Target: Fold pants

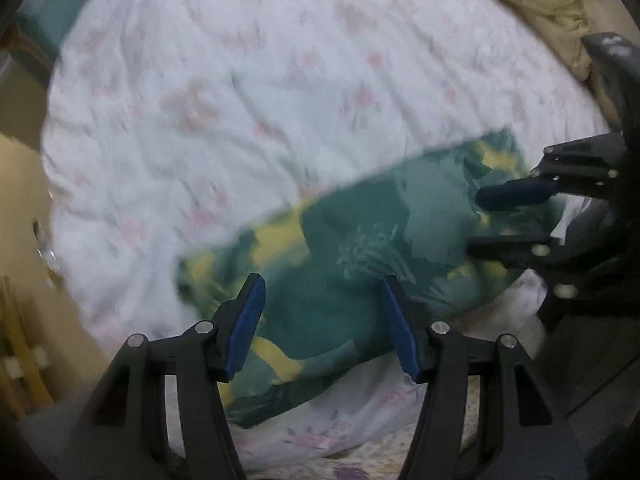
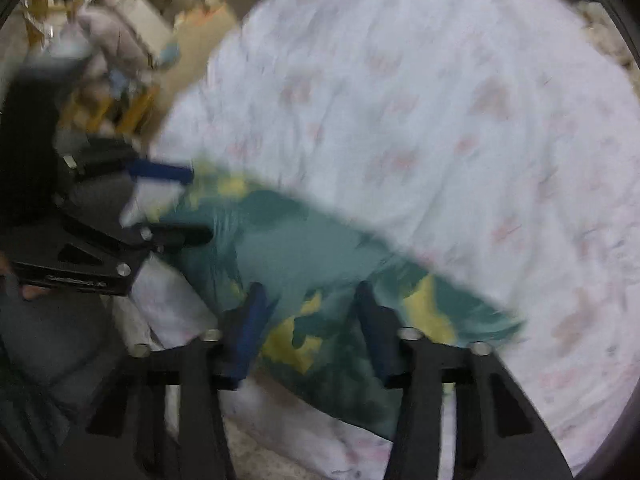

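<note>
**Green-and-yellow pants lie near the bed's edge, both grippers spread over them**

While both views are smeared with blur, the main things are plain enough. Across the near side of the bed lie the pants (image 1: 352,264), a teal-green cloth with yellow patches, stretched as a long band on a white bedspread (image 1: 240,100) printed with faint pink flowers. In the right wrist view the same pants (image 2: 304,264) run slantwise from the upper left down toward the lower right, and the bedspread (image 2: 440,120) fills the space beyond them.

From where one stands, the left gripper (image 1: 324,326) hangs over the middle of the cloth with its two blue-padded fingers (image 1: 246,328) set well apart and nothing pinched between them; whether the tips touch the cloth I cannot tell. At the right end of the pants sits the right gripper (image 1: 500,220), likewise spread, one blue pad above and one dark finger below, with cloth showing in the gap. In its own view the right gripper (image 2: 312,328) is parted wide over the green and yellow cloth, and the left gripper (image 2: 176,204) shows at the left end of the band.

A crumpled tan blanket (image 1: 532,4) lies at the far corner of the bed. Cluttered furniture (image 2: 120,28) stands beyond the bed, too blurred to name.
</note>
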The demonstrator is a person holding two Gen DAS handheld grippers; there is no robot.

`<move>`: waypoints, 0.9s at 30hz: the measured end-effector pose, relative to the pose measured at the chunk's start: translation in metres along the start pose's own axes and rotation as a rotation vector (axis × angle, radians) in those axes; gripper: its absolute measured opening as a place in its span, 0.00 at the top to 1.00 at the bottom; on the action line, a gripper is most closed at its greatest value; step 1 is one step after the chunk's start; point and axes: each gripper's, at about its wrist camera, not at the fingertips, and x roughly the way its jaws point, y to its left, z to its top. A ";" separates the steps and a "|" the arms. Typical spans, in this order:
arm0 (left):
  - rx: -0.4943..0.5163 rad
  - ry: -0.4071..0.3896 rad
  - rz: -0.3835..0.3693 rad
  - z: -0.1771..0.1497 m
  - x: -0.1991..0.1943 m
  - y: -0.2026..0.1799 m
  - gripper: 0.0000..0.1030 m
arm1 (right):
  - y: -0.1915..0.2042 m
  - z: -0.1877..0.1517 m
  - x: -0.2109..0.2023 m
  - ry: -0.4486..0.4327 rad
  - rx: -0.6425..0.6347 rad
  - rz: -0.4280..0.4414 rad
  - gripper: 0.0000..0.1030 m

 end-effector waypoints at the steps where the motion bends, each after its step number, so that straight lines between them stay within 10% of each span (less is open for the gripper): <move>1: -0.005 0.039 -0.022 -0.003 0.009 -0.003 0.46 | 0.002 -0.002 0.009 0.038 -0.038 -0.045 0.73; 6: 0.063 0.225 0.040 -0.040 0.047 -0.006 0.42 | -0.021 -0.016 0.015 0.167 0.000 -0.085 0.73; 10: -0.118 0.075 -0.072 -0.032 -0.004 0.030 0.42 | -0.053 -0.021 -0.027 0.045 0.171 0.060 0.66; 15: -0.371 -0.122 -0.034 -0.028 -0.043 0.088 0.29 | -0.116 -0.035 -0.075 -0.228 0.515 0.115 0.13; 19: -0.480 -0.125 -0.062 -0.030 -0.034 0.105 0.29 | -0.142 -0.044 -0.054 -0.186 0.698 0.148 0.13; 27: -0.456 -0.215 -0.071 -0.024 -0.057 0.101 0.29 | -0.115 -0.046 -0.046 -0.173 0.646 0.179 0.13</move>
